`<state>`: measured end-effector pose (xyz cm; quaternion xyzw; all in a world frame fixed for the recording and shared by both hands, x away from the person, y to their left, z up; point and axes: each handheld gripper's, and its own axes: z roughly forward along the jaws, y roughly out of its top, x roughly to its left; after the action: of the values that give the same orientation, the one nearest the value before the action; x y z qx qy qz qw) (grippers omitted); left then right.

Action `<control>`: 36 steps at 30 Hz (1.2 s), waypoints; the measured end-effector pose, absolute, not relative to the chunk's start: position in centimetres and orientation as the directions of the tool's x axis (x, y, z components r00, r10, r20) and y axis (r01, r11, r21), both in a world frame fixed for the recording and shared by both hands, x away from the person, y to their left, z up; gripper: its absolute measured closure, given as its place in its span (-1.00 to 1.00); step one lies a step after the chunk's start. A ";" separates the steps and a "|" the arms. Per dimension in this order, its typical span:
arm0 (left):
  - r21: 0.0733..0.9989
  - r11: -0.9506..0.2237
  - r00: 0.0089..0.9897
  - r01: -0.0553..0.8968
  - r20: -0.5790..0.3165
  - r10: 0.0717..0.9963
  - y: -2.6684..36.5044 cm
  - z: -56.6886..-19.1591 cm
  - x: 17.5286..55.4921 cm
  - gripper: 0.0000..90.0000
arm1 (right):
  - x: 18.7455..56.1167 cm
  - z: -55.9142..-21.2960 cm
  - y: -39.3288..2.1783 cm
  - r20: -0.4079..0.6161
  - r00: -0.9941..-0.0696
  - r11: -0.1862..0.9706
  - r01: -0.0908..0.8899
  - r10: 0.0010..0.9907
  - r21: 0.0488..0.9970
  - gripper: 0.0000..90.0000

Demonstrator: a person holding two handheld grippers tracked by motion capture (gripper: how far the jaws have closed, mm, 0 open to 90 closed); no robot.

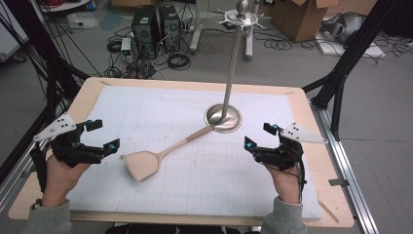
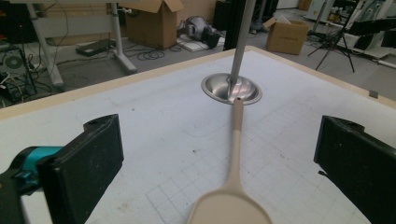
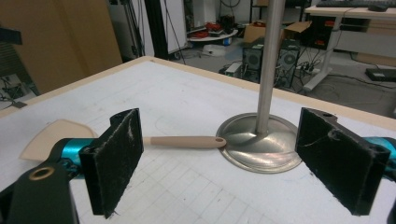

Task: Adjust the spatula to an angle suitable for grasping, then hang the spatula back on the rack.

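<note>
A beige spatula (image 1: 160, 155) lies flat on the white gridded mat (image 1: 195, 185) that covers the worktop (image 1: 87, 92), its broad blade toward the person's left and its slim handle running up and to the right, the handle tip touching or just meeting the rim of the round steel base (image 1: 223, 118) of an upright metal stand (image 1: 233, 63). The left gripper (image 1: 100, 136) hovers at the left side of the mat, jaws spread wide and holding nothing, the nearer jaw tip close to the blade but apart from it; in the left gripper view the blade (image 2: 231, 207) sits low between the two jaws and the handle leads away to the base (image 2: 231, 88). The right gripper (image 1: 258, 136) is held at the right side of the mat, well apart from the spatula, jaws likewise spread and empty; its view looks across at the stand's base (image 3: 261, 142) and the handle end (image 3: 187, 141). Each gripper is held in one hand, sleeves at the near edge.
</note>
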<state>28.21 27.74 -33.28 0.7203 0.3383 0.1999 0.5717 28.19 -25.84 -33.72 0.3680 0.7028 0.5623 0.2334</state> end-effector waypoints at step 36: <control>0.913 -0.212 0.747 0.349 -0.134 0.651 22.4 -37.0 32.2 -0.96 | 28.9 -34.3 -24.9 0.085 -0.661 0.155 0.296 0.746 0.942 -0.69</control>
<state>32.15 22.43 -36.95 0.7656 0.3266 0.1409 0.5360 28.91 -24.86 -34.28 0.3561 0.7314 0.5437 0.2066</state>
